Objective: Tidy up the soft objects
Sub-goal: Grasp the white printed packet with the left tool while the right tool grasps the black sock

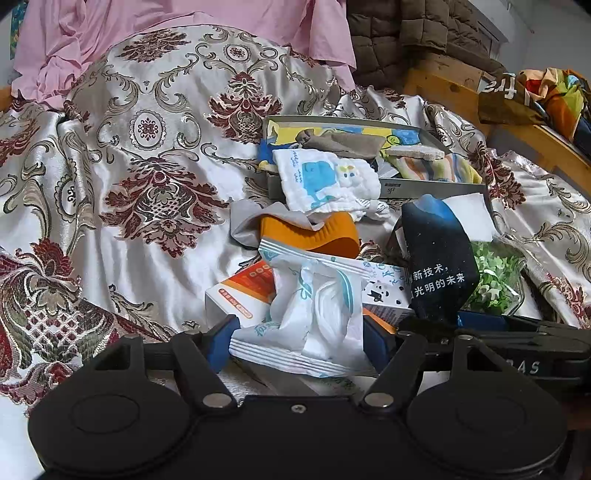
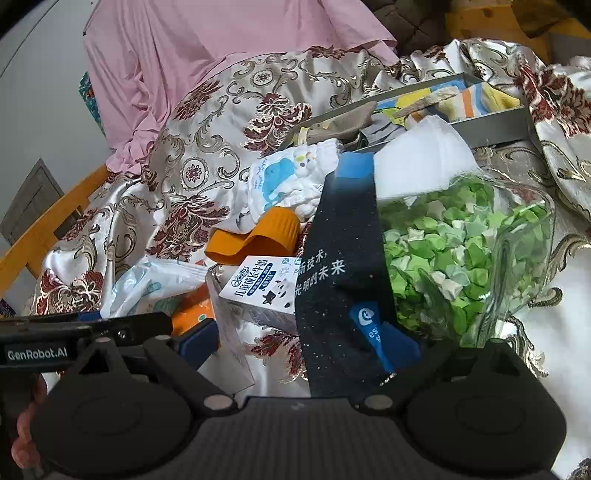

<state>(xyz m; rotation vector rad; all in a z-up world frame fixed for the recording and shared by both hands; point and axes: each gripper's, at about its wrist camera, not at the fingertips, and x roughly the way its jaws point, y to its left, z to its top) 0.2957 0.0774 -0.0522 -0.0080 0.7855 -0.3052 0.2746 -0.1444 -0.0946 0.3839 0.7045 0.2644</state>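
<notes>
My left gripper [image 1: 299,339] is shut on a crinkled white plastic packet [image 1: 314,314], which fills the gap between its blue pads [image 1: 221,341]. A dark sock [image 2: 343,266] with white lettering and a blue cuff runs up the right wrist view. Its near end lies inside my right gripper [image 2: 301,345], close to the right finger. That gripper is open, with its left pad [image 2: 199,339] well clear of the sock. From the left wrist view the sock [image 1: 439,258] stands just right of the packet. A grey box [image 1: 424,182] holding folded cloths sits behind.
A whale-print white cloth [image 1: 325,181] hangs over the box front, above an orange silicone piece [image 1: 340,236]. A milk carton [image 2: 258,284], an orange-white box [image 1: 236,295] and a clear bag of green paper stars [image 2: 454,254] crowd the pile. Brocade bedspread [image 1: 129,240], pink garment [image 1: 184,14].
</notes>
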